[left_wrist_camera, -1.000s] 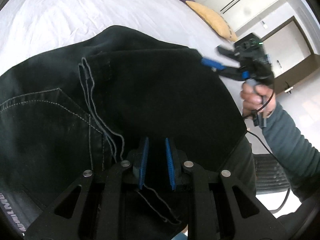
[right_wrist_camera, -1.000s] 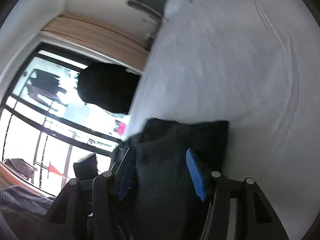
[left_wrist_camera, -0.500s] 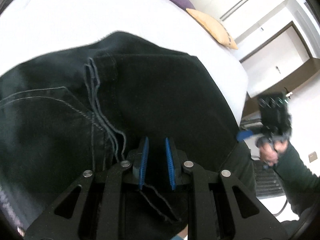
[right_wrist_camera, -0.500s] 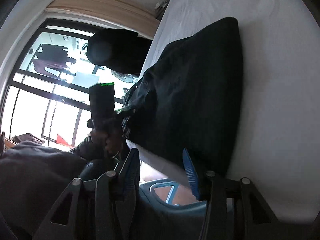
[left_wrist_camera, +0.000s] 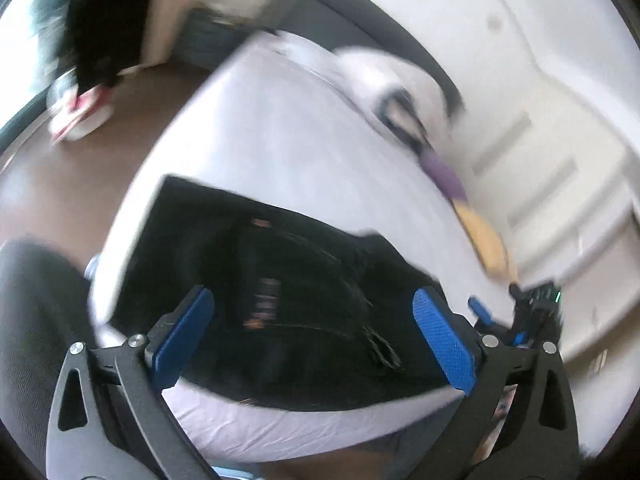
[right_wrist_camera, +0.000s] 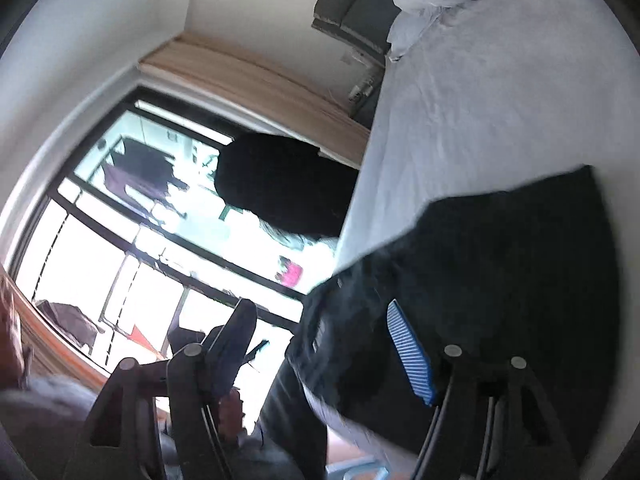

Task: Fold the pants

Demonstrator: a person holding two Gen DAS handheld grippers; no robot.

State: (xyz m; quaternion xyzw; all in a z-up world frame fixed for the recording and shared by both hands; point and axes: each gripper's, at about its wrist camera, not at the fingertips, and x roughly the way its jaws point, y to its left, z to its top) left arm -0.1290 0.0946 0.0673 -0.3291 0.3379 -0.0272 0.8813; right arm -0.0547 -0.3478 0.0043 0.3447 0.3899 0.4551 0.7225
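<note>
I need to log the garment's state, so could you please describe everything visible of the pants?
The pants are black, denim-like, with pale stitching and a small orange tag. They lie folded into a compact, roughly rectangular bundle near the edge of the white bed. Both views are blurred. The left claw and right claw are open, holding nothing.

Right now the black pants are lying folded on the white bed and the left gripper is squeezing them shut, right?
Not quite. The left gripper is open, holding nothing, as the left wrist view shows. The black pants do lie folded on the white bed.
</note>
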